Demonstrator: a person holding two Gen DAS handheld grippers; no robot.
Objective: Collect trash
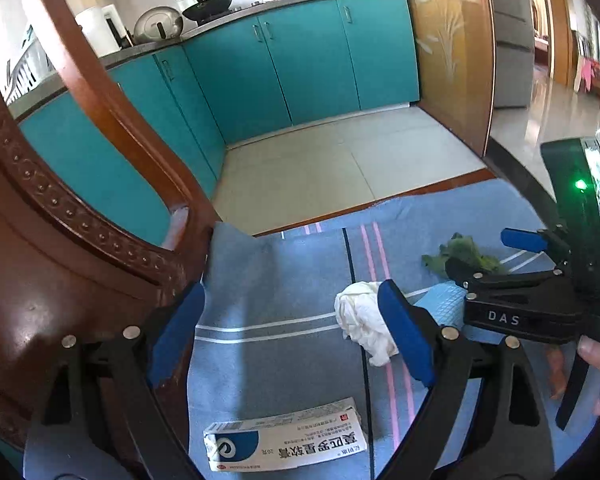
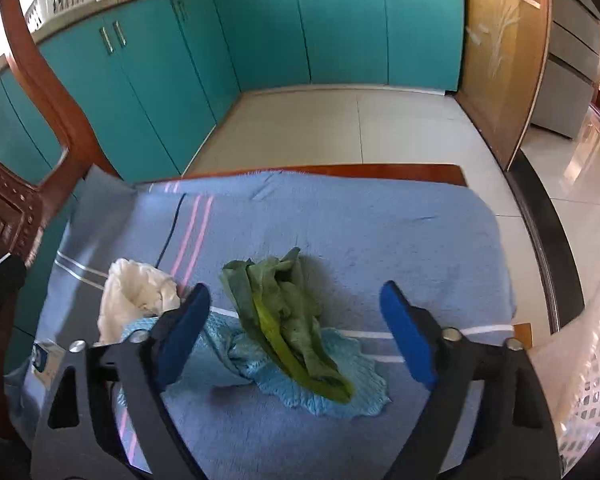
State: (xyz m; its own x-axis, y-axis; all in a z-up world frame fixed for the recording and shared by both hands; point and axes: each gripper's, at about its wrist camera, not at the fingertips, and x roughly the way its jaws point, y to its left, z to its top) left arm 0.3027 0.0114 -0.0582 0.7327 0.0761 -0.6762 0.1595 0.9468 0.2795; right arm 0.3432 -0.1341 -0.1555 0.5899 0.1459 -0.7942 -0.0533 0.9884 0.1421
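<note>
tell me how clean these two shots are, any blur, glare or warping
Left wrist view: sharp on the white tissue and medicine box, strong fisheye bending of the teal cabinets, window glare on the floor at far right. Right wrist view: slightly soft, the green leaf smeared at its lower end, white basket washed out by light.

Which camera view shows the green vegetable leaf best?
The right wrist view. There the green leaf lies whole, centred and close, on a light blue cloth. In the left wrist view only a small part of it shows, far to the right, partly behind the right gripper.
</note>
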